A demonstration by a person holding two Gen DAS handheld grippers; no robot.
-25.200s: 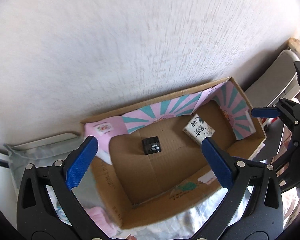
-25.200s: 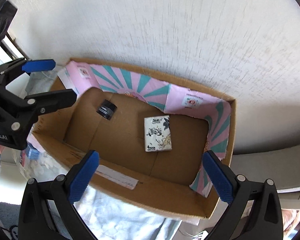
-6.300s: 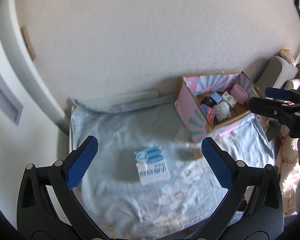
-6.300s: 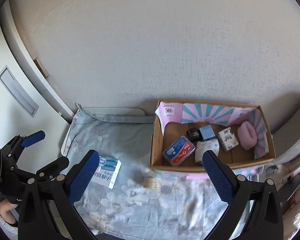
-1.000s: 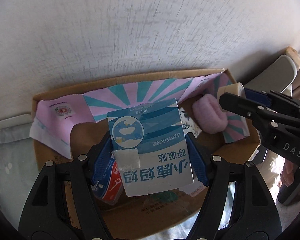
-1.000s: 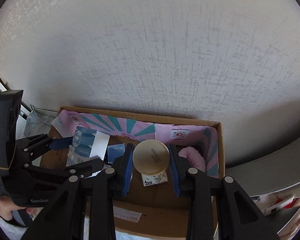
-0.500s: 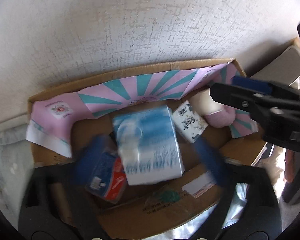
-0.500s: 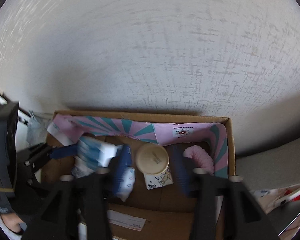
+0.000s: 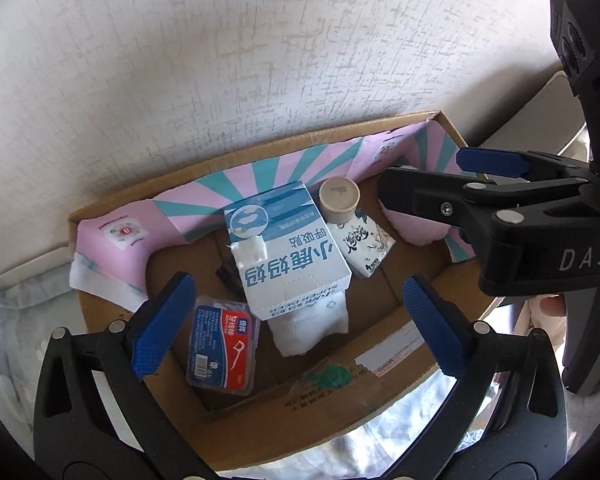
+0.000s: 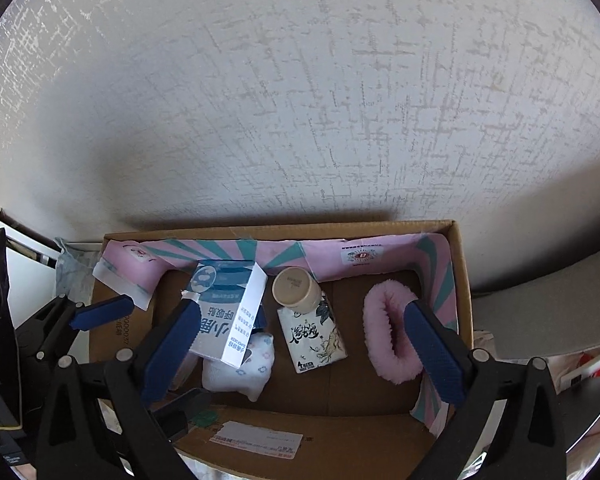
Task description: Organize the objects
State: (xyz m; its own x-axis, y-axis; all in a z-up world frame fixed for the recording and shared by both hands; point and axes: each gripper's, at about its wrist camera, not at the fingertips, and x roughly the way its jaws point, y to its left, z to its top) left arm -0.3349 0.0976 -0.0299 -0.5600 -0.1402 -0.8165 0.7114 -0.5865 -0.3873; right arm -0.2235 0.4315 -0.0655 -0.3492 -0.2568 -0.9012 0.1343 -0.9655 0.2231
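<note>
Cardboard box (image 9: 380,376) with a pink-and-teal striped lining occupies the lower centre of both views, set against a textured white wall (image 10: 300,100).

Left gripper (image 9: 296,324): jaws spread wide, holding nothing, at the bottom of the left wrist view above the near wall of the box. Right gripper (image 10: 304,344): jaws spread wide, holding nothing, at the bottom of the right wrist view; it also enters the left wrist view from the right edge.

Contents of the box:
- Blue-and-white carton (image 9: 288,248), centre, tilted, resting on a white sock (image 9: 308,326).
- Blue-and-red floss pick case (image 9: 222,346), lower left of the carton in the left wrist view.
- Beige jar (image 10: 296,285), just right of the carton near the back wall, resting on the upper end of a black-and-white printed tissue pack (image 10: 316,334).
- Pink fluffy ring (image 10: 388,332), right end of the box, well apart from the carton.
</note>
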